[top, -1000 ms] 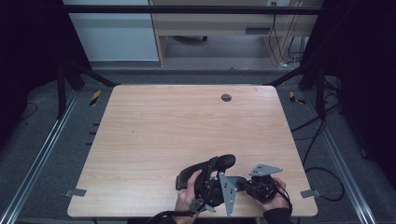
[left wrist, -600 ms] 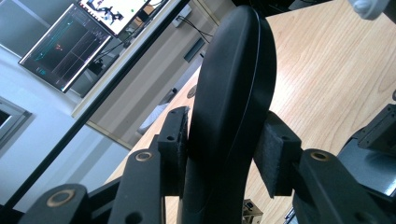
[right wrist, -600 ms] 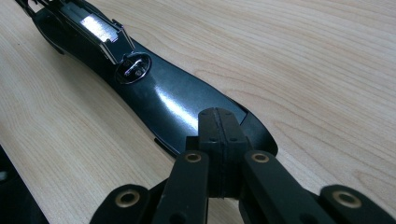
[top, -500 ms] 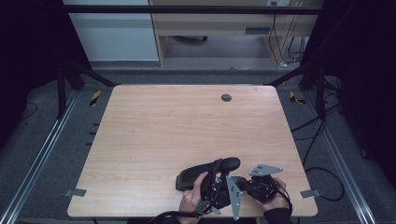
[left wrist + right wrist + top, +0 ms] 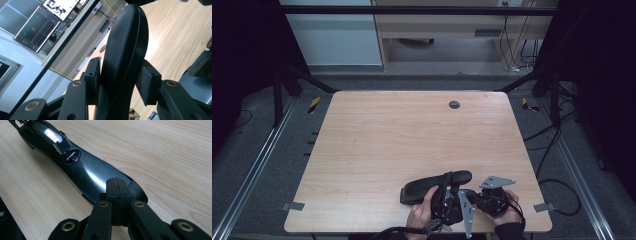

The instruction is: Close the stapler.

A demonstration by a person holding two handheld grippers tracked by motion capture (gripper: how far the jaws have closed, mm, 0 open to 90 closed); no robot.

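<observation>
A long glossy black object (image 5: pixel 427 186), perhaps a stapler, lies near the front edge of the wooden table (image 5: pixel 412 130). My left gripper (image 5: pixel 446 194) is shut on it, and in the left gripper view its pads (image 5: pixel 147 82) press both sides of the rounded black body (image 5: pixel 125 50). My right gripper (image 5: pixel 469 195) sits just to the right, its jaws shut together with nothing between them. In the right gripper view its tips (image 5: pixel 116 185) hover over the near end of the object (image 5: pixel 85 170), which has a metal strip at the far end.
A round grey grommet (image 5: pixel 454 104) sits in the table near its far edge. Metal frame rails run along both sides, and cables lie on the floor at the right. A wooden desk stands beyond the table.
The left gripper and the black object have shifted and turned slightly, so the object lies flatter. The right gripper has stayed where it was.
</observation>
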